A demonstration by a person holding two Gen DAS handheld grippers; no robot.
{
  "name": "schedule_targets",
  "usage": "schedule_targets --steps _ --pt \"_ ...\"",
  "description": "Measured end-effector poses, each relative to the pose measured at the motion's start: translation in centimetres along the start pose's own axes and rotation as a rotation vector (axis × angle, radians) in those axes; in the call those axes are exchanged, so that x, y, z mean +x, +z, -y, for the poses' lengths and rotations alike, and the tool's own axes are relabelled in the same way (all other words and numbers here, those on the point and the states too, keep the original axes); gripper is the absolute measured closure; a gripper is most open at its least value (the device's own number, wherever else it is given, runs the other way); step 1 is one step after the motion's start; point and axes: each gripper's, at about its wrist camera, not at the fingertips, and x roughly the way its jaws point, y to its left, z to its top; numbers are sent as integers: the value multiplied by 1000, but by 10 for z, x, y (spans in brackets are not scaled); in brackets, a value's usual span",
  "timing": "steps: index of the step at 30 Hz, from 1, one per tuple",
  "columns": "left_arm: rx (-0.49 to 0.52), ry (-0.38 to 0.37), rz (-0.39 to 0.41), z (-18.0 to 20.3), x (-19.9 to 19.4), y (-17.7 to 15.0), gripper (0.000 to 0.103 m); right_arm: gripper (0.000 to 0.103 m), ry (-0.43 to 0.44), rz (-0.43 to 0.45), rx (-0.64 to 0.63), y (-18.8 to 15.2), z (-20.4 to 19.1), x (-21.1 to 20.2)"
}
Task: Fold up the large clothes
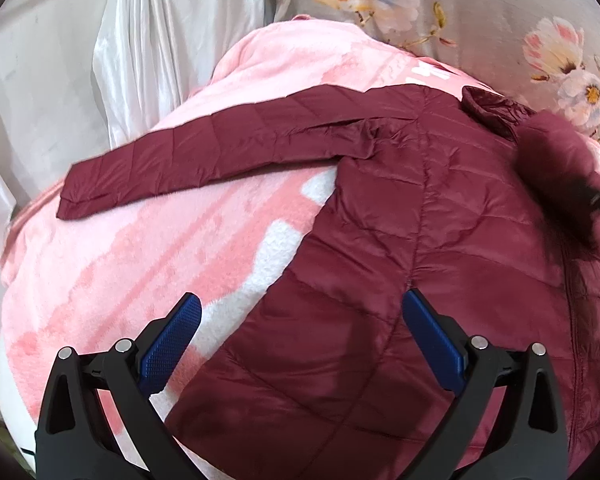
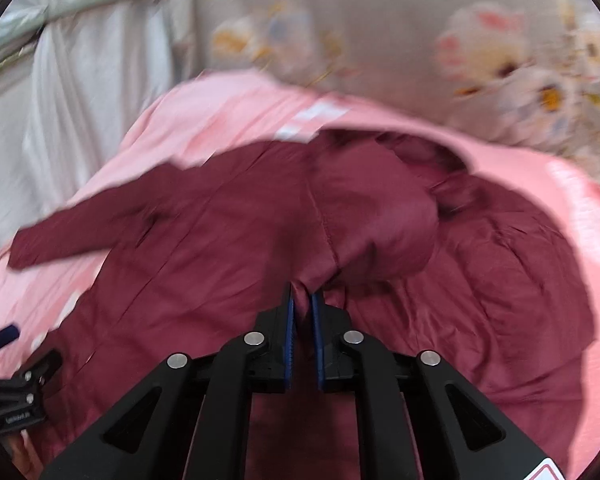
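A bed covered by a grey floral sheet (image 1: 480, 12) fills the upper right of the frame. A pink and white fleece blanket (image 1: 140, 248) lies spread on it, and a maroon quilted jacket (image 1: 380, 240) lies on the blanket, one sleeve (image 1: 204, 160) stretched toward the left.

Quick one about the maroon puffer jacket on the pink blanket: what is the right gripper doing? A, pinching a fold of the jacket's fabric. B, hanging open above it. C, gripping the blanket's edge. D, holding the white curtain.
A: in the right wrist view the right gripper has its blue pads nearly together with a bunch of the maroon jacket between them.
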Motion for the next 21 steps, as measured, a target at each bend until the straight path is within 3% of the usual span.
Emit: schedule_targets --steps 3,7,13,15,21 --pt "-29 -34 -16 -8 3 2 5 79 16 -14 -44 -10 -23 1" --pt "-74 -116 -27 -13 2 10 5 54 69 40 -78 -10 -39 -17" --pt "-130 -230 -45 -4 -1 24 5 53 119 84 -30 -8 -33 -42" --pt "-130 -308 -75 7 2 32 5 53 104 85 16 -14 -16 -48" --pt "-201 -540 -243 45 42 55 5 53 -28 63 247 -43 80 -62"
